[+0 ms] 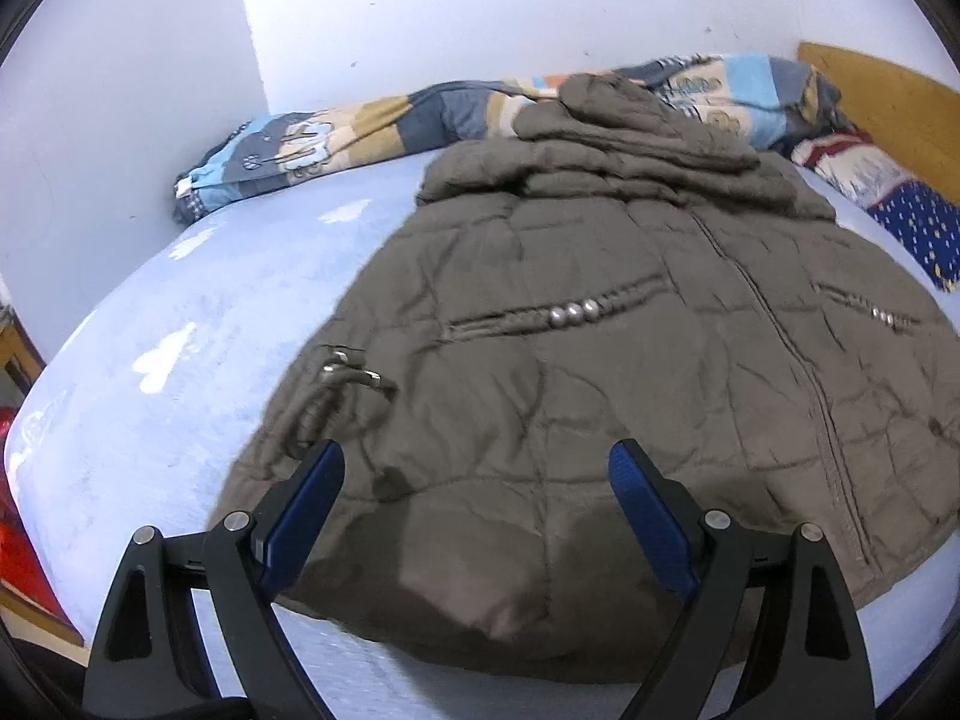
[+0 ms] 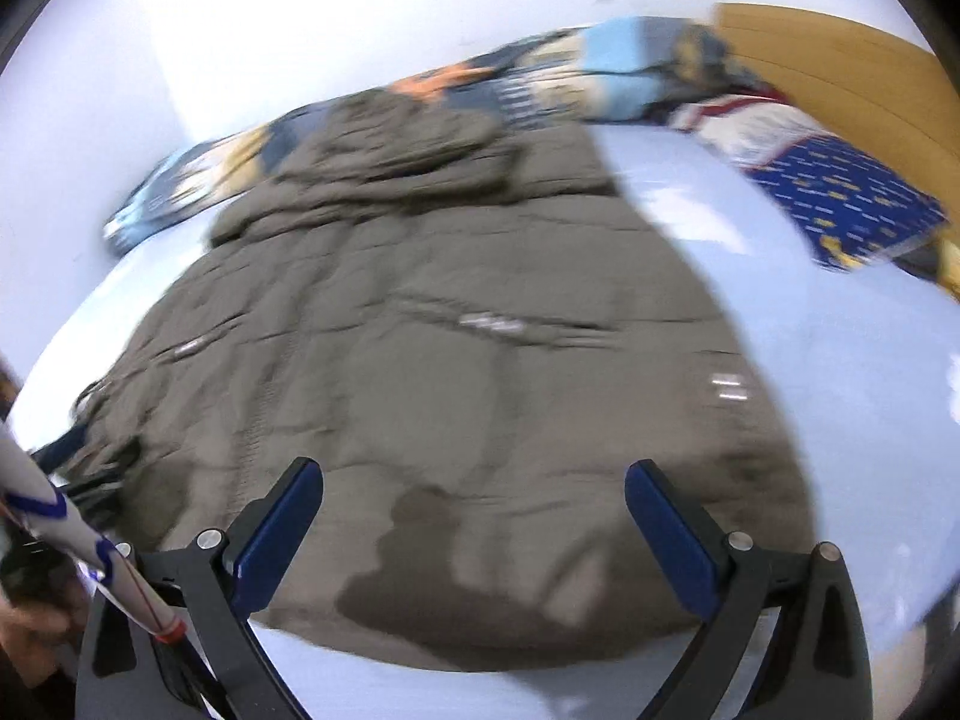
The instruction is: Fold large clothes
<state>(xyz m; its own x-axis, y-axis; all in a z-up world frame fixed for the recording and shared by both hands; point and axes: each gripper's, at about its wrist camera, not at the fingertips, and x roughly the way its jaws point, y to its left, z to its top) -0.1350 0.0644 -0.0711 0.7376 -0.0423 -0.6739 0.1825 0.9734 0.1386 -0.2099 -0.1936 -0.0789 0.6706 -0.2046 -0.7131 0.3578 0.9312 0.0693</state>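
Olive-brown quilted padded jacket (image 1: 600, 360) spread flat, front side up, on a pale blue bed sheet (image 1: 180, 360), hem toward the cameras, sleeves and hood bunched in a heap at the far end. Central zip running down the front; slanted pockets on either side, each trimmed with silvery studs (image 1: 573, 313). Metal buckle on a strap (image 1: 345, 369) at the coat's left edge.

Left gripper (image 1: 477, 468) poised above the hem – blue-padded fingers (image 1: 306, 516) spread wide, nothing between them. Right gripper (image 2: 474, 489) likewise over the hem, fingers wide apart and empty – view smeared by blur.

Beyond the jacket, a folded patchwork quilt in blue, tan and orange (image 1: 360, 126) against the white wall; navy star-patterned pillow (image 1: 912, 228) beside a wooden headboard (image 1: 888, 102).
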